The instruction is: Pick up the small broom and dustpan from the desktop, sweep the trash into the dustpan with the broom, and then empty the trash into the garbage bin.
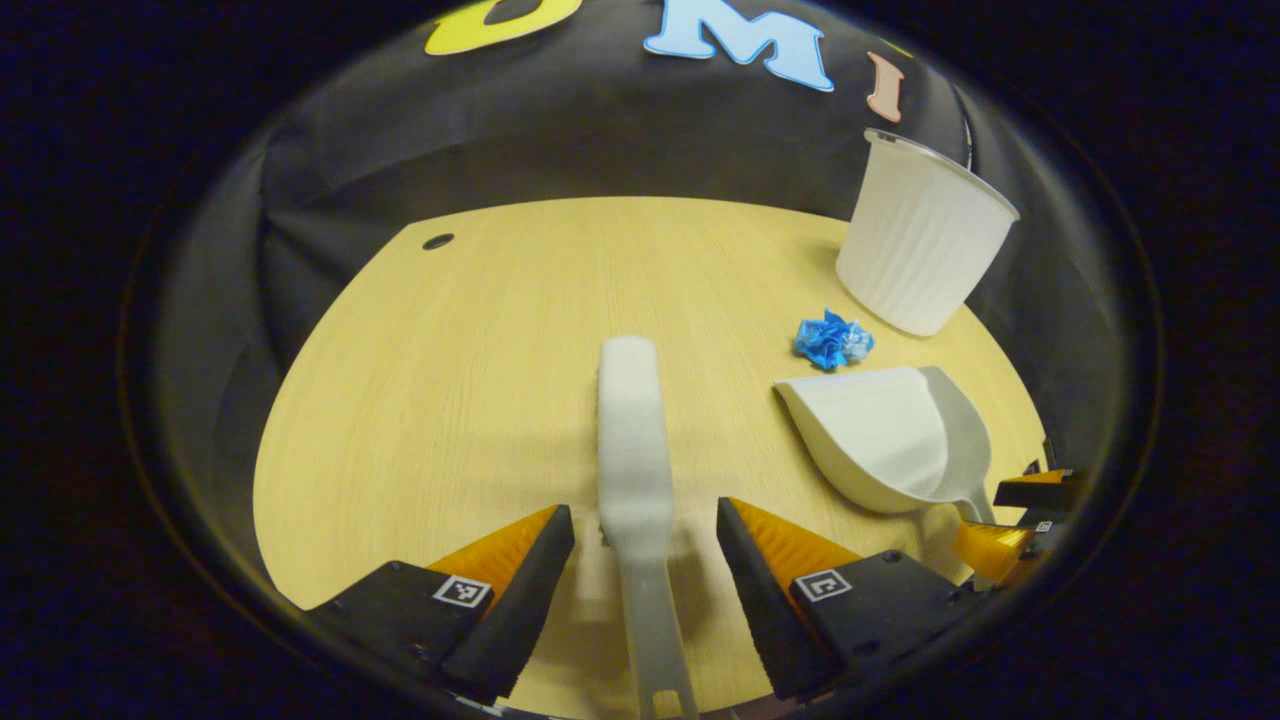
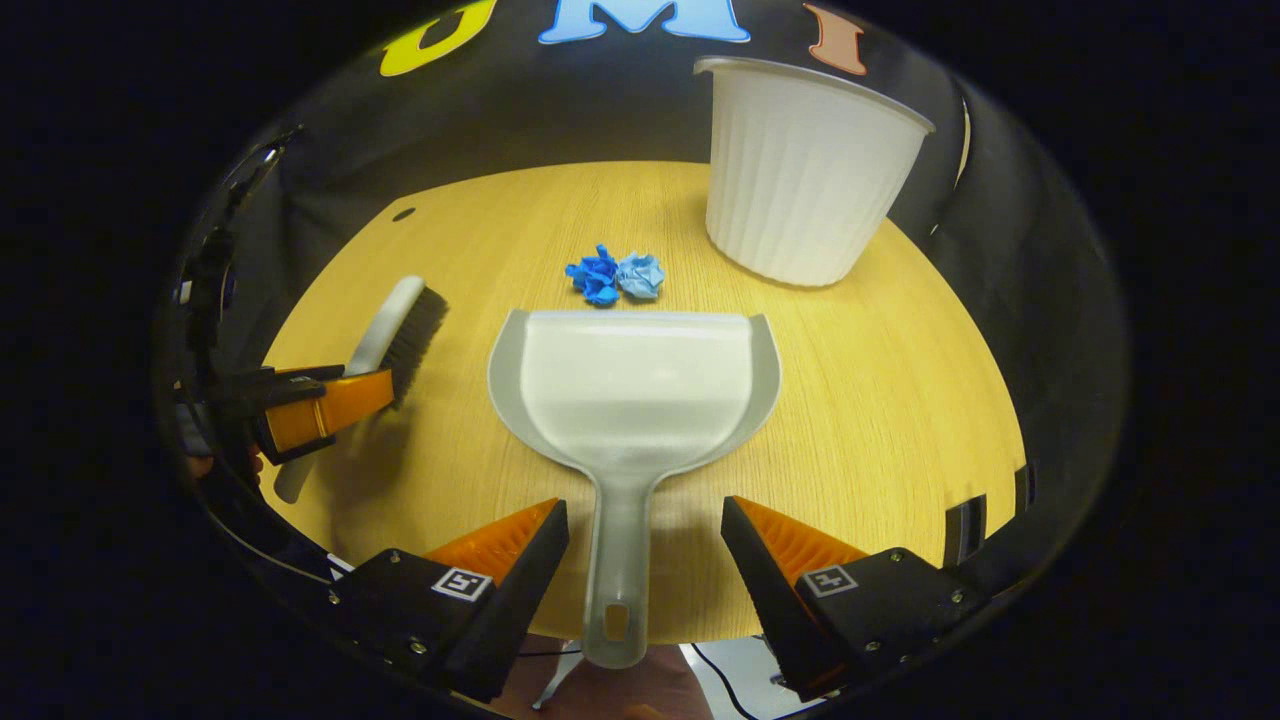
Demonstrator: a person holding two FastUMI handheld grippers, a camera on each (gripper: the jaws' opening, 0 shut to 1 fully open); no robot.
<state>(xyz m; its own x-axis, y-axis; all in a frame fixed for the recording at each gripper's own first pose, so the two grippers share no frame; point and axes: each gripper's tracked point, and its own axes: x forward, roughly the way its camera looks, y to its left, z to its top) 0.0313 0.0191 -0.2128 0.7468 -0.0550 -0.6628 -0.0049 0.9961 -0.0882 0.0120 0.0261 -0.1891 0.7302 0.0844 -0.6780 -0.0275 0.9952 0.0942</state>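
while both tools lie flat on the pale wooden desktop, neither is gripped yet. nearest in the left gripper view, the left gripper stands wide open, its fingers either side of the small white plastic broom and clear of the handle. in the right gripper view the right gripper is equally wide, straddling the handle of the grey-white plastic dustpan without touching it.

just beyond the dustpan's front lip sit the crumpled blue paper scraps, two of them, one darker and one paler, touching each other. farther back, near the table's far edge, stands the white ribbed plastic garbage bin, upright and open.

i judge the risks to be these: closing off-centre could roll the narrow broom handle out from between the fingers; nudging the dustpan forward while grasping could push the light scraps away toward the bin's foot; lifting the dustpan by the handle's end might let it tilt.

count: one broom, one dustpan, one bin, two scraps, two grippers.
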